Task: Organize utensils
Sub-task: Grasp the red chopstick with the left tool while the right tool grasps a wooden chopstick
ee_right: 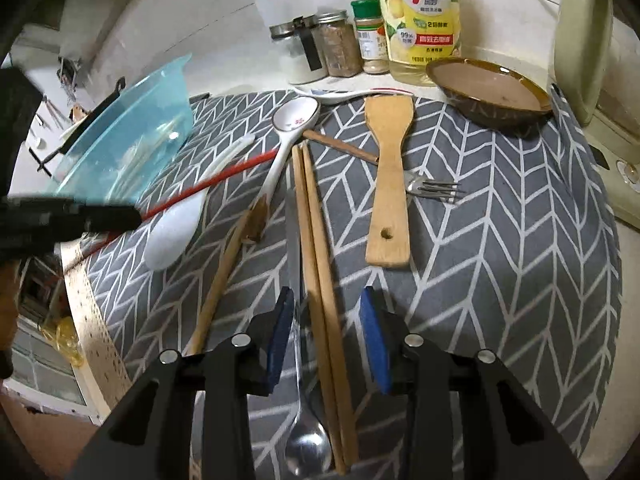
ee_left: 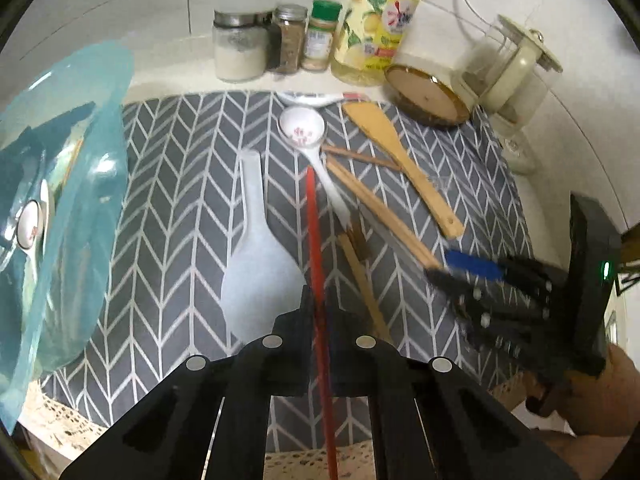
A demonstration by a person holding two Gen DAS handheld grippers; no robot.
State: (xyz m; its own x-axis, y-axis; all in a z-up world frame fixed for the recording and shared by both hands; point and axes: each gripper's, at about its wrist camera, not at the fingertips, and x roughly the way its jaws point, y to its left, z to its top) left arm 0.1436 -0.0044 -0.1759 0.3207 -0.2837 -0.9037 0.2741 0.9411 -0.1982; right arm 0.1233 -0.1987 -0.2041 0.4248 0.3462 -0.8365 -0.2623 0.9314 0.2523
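Utensils inside blue basin

Two close wrist views angled steeply down, sharing the chevron mat.

A home kitchen: spice jars and dish soap against tiles.

One red chopstick. Two pale wooden chopsticks side by side, plus one darker wooden stick. Two white ceramic spoons — one flower-printed, one behind it. One white rice paddle. One wooden spatula. One metal fork, one metal spoon. One blue plastic basin, one brown bowl. Three spice jars, one detergent bottle — all at the back.
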